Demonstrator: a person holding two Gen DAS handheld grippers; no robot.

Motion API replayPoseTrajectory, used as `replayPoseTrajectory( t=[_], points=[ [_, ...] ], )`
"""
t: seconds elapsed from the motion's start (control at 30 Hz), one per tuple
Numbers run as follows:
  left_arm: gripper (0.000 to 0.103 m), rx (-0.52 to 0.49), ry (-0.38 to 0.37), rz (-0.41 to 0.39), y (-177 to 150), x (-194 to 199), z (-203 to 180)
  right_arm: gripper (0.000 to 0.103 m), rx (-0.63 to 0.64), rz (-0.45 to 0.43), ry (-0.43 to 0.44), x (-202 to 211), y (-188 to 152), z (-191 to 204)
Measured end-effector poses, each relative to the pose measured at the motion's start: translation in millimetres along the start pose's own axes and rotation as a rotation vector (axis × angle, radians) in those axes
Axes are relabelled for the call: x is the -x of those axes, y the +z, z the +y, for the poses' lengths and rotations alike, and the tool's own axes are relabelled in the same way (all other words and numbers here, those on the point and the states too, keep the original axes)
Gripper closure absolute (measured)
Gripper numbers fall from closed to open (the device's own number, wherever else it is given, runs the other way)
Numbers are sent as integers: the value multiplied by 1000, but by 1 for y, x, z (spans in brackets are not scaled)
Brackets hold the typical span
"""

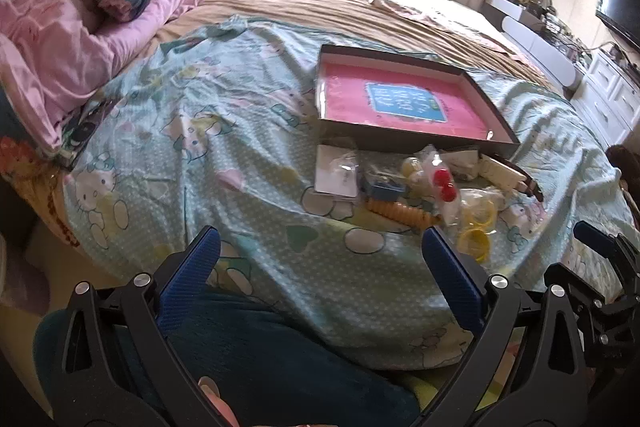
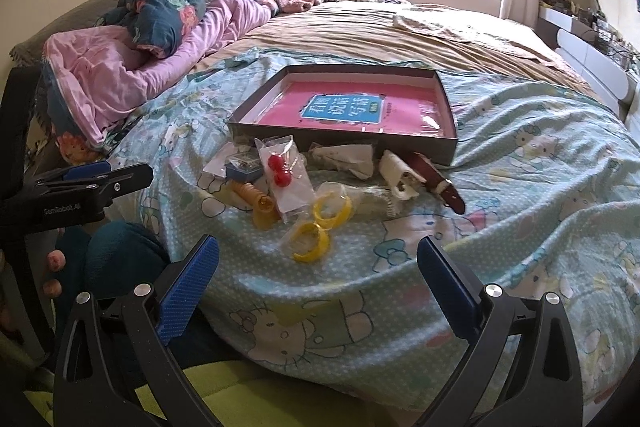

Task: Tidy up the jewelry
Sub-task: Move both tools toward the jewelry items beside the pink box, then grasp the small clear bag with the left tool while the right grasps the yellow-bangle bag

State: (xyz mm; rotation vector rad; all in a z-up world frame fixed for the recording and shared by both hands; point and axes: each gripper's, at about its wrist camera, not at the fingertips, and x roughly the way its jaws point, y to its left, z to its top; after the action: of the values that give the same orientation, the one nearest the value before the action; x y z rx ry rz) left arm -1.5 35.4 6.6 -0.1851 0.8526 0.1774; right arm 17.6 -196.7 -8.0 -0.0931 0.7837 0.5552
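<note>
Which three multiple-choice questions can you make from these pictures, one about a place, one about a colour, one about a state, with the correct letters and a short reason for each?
1. Where does the jewelry pile lie?
A. inside the tray
B. on the bedspread, in front of the tray
C. on the pillow

2. What colour are the bangles?
A. yellow
B. green
C. black

3. How are the two grippers?
A. both shut on bags
B. left shut, right open
C. both open and empty

Answers:
1 B: the pile lies on the bedspread, before the near wall of the tray.
2 A: both rings look yellow.
3 C: the left gripper and the right gripper stand wide, nothing between the fingers.
</note>
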Motion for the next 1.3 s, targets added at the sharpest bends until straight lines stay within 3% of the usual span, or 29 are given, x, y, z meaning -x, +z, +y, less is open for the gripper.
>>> replayPoseTrajectory(
  t=[0.6,0.97,1.1,1.23,1.3],
  points=[
    [9,93,72,86,9,-49,45,4,-24,93,61,-56,15,6],
    [9,77,14,170,24,-93,48,5,-122,166,43,-92,7,-12],
    [9,70,-4,194,27,-103,43,21,-134,184,50,-102,5,-13],
    [9,53,-22,196,35,-111,37,28,-141,169,43,-106,5,-16],
    [9,39,-23,197,38,-115,33,42,-137,160,46,-107,6,-18]
  ],
)
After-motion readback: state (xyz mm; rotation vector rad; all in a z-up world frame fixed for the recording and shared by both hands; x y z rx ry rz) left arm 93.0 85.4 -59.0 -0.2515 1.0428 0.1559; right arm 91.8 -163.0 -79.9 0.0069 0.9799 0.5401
